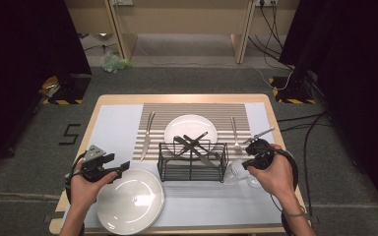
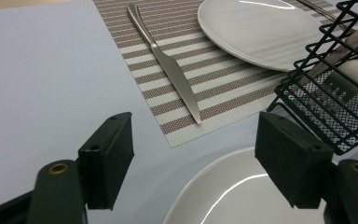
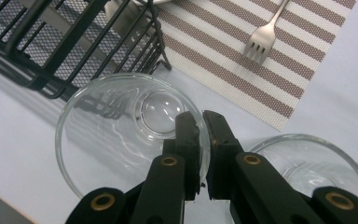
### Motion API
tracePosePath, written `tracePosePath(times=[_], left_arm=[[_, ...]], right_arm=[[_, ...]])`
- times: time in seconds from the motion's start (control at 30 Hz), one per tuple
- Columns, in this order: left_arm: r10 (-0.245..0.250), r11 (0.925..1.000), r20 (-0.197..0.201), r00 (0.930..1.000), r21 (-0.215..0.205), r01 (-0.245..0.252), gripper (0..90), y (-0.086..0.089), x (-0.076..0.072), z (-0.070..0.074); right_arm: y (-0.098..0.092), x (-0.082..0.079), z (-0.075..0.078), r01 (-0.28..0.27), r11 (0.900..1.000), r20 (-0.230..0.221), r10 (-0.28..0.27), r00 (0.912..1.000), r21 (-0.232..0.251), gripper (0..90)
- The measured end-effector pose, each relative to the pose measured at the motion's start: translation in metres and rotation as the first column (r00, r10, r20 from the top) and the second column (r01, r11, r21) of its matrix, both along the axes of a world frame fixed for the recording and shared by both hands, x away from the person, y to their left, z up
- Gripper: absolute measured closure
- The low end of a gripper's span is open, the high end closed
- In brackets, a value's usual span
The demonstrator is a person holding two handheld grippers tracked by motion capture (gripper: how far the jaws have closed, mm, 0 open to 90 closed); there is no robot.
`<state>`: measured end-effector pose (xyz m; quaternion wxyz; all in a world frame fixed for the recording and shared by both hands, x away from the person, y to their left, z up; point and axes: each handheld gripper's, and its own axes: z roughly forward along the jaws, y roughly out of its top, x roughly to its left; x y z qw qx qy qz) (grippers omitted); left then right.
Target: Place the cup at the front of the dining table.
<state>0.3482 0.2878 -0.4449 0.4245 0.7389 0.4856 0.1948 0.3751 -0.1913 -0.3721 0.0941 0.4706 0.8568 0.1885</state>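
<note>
Glass bowl (image 3: pixel 121 135) sits on the desk (image 1: pixel 226 204) near its right front edge, just beside the black wire rack (image 1: pixel 192 161). The right gripper (image 3: pixel 201 140) has its fingers (image 3: pixel 188 140) clamped on the bowl's near rim. A second glass bowl (image 3: pixel 307 163) lies just beside it. The left gripper (image 2: pixel 193 154) hovers, fingers apart, over the near white plate (image 2: pixel 233 191).
</note>
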Motion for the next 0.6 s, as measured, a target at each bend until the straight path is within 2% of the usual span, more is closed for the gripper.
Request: tracePosePath(times=[0.6], left_arm=[[0.001,1.0,0.004,1.0,-0.001,-0.001,27.5,0.001,0.0,0.001]], right_arm=[[-0.004,-0.016,0.005,0.004,1.0,0.001,-0.004,1.0,-0.013,85.9]])
